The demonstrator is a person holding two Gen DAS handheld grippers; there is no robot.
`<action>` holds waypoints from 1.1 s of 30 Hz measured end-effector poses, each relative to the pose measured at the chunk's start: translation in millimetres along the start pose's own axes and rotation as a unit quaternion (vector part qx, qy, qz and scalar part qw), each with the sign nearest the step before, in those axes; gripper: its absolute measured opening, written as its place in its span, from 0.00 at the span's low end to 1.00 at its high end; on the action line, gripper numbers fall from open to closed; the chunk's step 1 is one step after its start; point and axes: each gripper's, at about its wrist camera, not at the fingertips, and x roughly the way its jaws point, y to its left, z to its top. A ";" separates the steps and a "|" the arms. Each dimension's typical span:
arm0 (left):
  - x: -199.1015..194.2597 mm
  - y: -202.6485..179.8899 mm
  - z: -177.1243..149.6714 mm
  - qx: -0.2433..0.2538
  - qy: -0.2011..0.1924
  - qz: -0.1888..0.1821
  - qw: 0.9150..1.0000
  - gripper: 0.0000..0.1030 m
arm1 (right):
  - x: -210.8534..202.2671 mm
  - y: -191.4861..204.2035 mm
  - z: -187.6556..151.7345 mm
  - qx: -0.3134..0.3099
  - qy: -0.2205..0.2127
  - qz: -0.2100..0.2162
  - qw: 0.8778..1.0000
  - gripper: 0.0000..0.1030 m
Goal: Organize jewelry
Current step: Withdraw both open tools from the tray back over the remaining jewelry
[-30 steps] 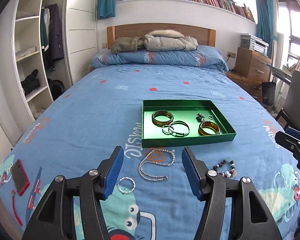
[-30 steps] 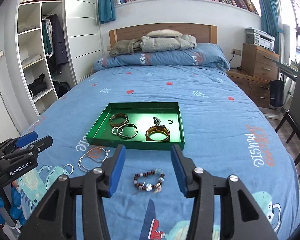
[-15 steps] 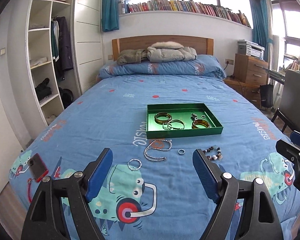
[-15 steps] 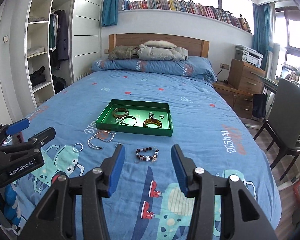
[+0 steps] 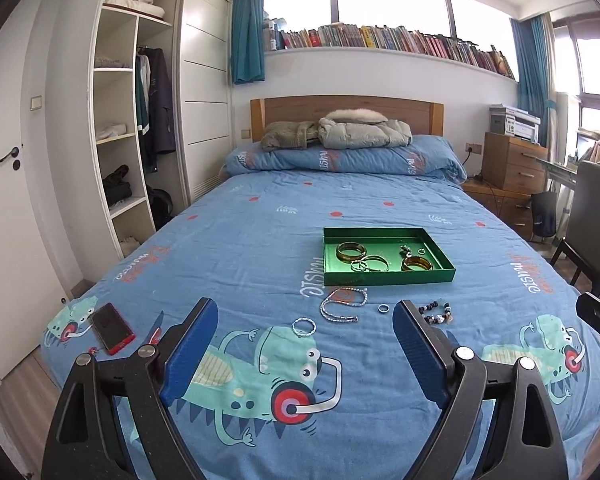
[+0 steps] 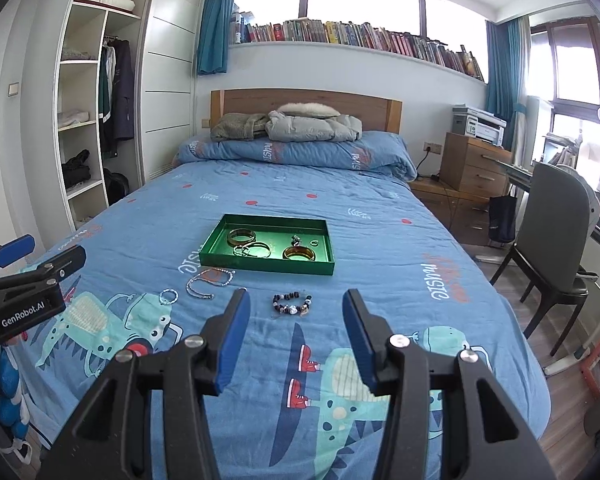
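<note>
A green tray (image 5: 388, 276) (image 6: 266, 264) lies mid-bed and holds two amber bangles (image 5: 351, 251) (image 5: 417, 264), thin silver bangles (image 5: 374, 263) and small pieces. In front of it, loose on the blue cover, lie a bead necklace (image 5: 342, 304) (image 6: 208, 282), a small ring (image 5: 384, 308), a dark beaded bracelet (image 5: 436, 315) (image 6: 292, 304) and a silver bracelet (image 5: 303, 326) (image 6: 168, 296). My left gripper (image 5: 303, 303) hangs back over the foot of the bed, its jaws opening with nothing between them. My right gripper (image 6: 296, 294) stands open and empty, short of the beaded bracelet.
A red phone (image 5: 112, 328) lies at the bed's near left corner. Open wardrobe shelves (image 5: 116, 160) stand on the left. A grey chair (image 6: 556, 240) and wooden drawers (image 6: 472, 168) are on the right. Jackets (image 5: 340, 132) lie on the pillows.
Both grippers have drawn back and up from the tray, so the jewelry looks smaller and farther away. The left jaws have spread wider. The right jaws look the same.
</note>
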 end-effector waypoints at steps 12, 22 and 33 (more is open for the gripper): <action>-23.6 44.7 -8.3 -0.021 -0.008 0.009 1.000 0.86 | -39.2 -24.5 -7.1 0.048 -0.041 -0.011 0.998 0.45; -4.1 59.7 -19.8 -0.036 0.001 0.020 0.999 0.86 | -26.3 -40.4 -16.7 0.087 -0.051 -0.016 0.995 0.45; 27.2 62.4 -29.7 -0.039 0.012 0.029 0.999 0.86 | 17.9 -32.2 -26.8 0.093 -0.026 -0.013 0.995 0.45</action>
